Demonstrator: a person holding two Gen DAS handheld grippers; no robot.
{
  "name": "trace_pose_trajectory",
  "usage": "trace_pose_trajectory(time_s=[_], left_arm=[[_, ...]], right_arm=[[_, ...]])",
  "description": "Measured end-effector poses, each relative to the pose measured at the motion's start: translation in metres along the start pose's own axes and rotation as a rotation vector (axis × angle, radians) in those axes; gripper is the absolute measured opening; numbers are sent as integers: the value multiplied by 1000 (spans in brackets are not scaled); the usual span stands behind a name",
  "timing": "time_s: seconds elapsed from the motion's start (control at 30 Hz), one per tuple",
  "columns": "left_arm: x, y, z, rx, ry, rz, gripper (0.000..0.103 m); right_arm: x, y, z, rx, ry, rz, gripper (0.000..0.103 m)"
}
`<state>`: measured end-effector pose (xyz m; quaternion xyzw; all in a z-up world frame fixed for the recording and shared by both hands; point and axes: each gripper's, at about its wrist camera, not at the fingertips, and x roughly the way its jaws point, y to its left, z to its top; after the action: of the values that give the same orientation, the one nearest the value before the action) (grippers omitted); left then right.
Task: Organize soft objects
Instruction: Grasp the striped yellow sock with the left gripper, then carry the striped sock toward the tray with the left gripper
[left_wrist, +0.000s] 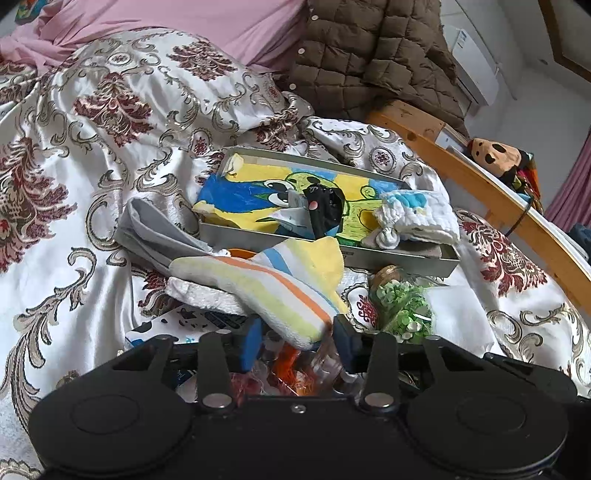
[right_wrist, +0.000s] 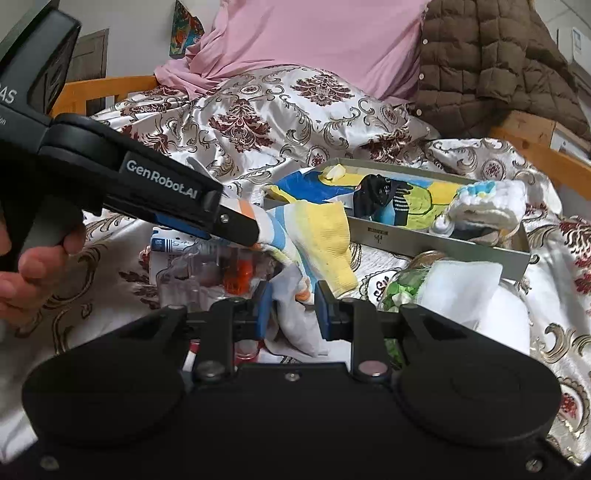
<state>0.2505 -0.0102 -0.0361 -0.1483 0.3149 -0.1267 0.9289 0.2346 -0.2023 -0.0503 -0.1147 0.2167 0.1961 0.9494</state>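
Observation:
A striped yellow, white, orange and blue towel (left_wrist: 273, 284) hangs from my left gripper (left_wrist: 295, 336), which is shut on its lower end. In the right wrist view the left gripper (right_wrist: 255, 230) holds the same towel (right_wrist: 317, 236) just in front of a grey tray (right_wrist: 480, 251). The tray (left_wrist: 406, 258) holds a yellow and blue cartoon cloth (left_wrist: 243, 192), dark socks (left_wrist: 325, 210) and a white and blue knitted cloth (left_wrist: 417, 214). My right gripper (right_wrist: 291, 310) is open, with the towel's white lower fold (right_wrist: 295, 328) between its blue pads.
The bed is covered by a floral satin quilt (left_wrist: 92, 166). A pink pillow (right_wrist: 314, 40) and a brown quilted jacket (right_wrist: 491, 55) lie behind. A bag of green pieces (left_wrist: 402, 306), a white cloth (right_wrist: 461, 288) and clear plastic items (right_wrist: 207, 273) lie near the tray. A wooden bed rail (left_wrist: 461, 173) runs on the right.

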Motion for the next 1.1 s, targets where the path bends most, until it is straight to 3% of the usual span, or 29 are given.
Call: trace_pose_trajectory(time_s=[0.17, 0.23, 0.33, 0.73, 1.1], left_arm=[[-1, 2, 1, -13, 1, 11, 28], [-2, 3, 1, -15, -2, 14, 18], [-3, 3, 0, -19, -17, 1, 14], [-37, -22, 10, 105, -114, 53, 10], [-85, -58, 48, 157, -170, 108, 10]], right_arm=[[5, -3, 2, 31, -1, 18, 9], [5, -2, 2, 36, -4, 21, 6], [7, -1, 1, 37, 2, 15, 2], [-13, -3, 11, 4, -100, -98, 0], [-51, -27, 30, 64, -249, -100, 0]])
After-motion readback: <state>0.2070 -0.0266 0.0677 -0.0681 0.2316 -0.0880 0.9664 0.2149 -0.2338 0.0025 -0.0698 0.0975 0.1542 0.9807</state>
